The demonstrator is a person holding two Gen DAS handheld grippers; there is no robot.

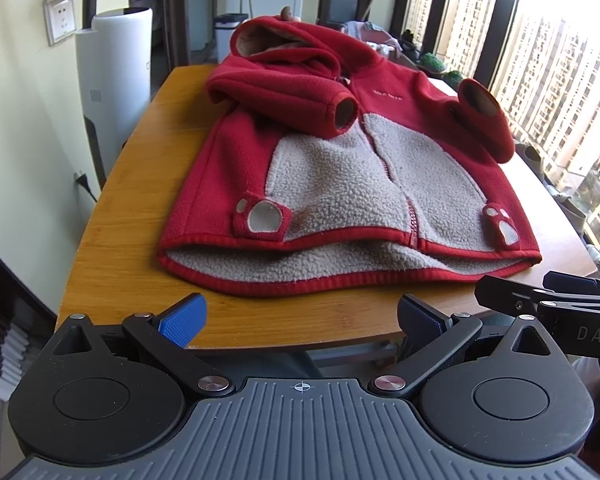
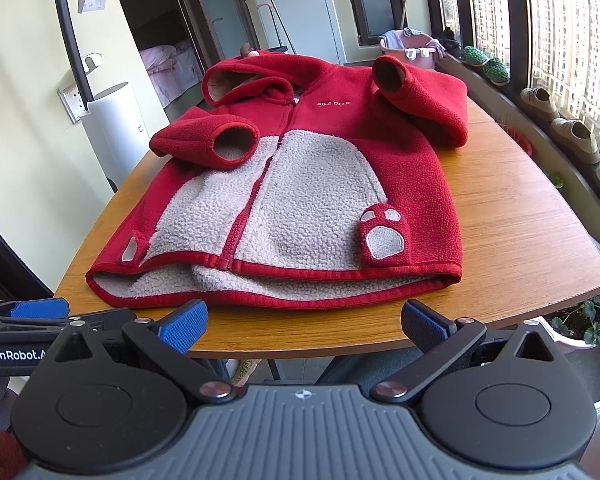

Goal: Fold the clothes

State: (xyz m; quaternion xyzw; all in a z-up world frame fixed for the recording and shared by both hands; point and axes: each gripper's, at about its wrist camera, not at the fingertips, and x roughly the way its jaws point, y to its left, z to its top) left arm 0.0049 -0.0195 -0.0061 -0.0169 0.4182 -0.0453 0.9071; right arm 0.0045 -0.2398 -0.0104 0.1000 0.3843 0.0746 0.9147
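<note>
A small red fleece hooded jacket with a grey sherpa front panel lies face up on the wooden table, hem toward me. Both sleeves are folded in over the chest, and the hood lies at the far end. It also shows in the right wrist view. My left gripper is open and empty, just short of the table's near edge, in front of the hem. My right gripper is open and empty, also at the near edge facing the hem. Each gripper shows at the edge of the other's view.
A white cylindrical appliance stands left of the table by a wall socket. Tall windows run along the right, with shoes and small plants on the sill. A pink basin sits beyond the table. A potted plant stands at lower right.
</note>
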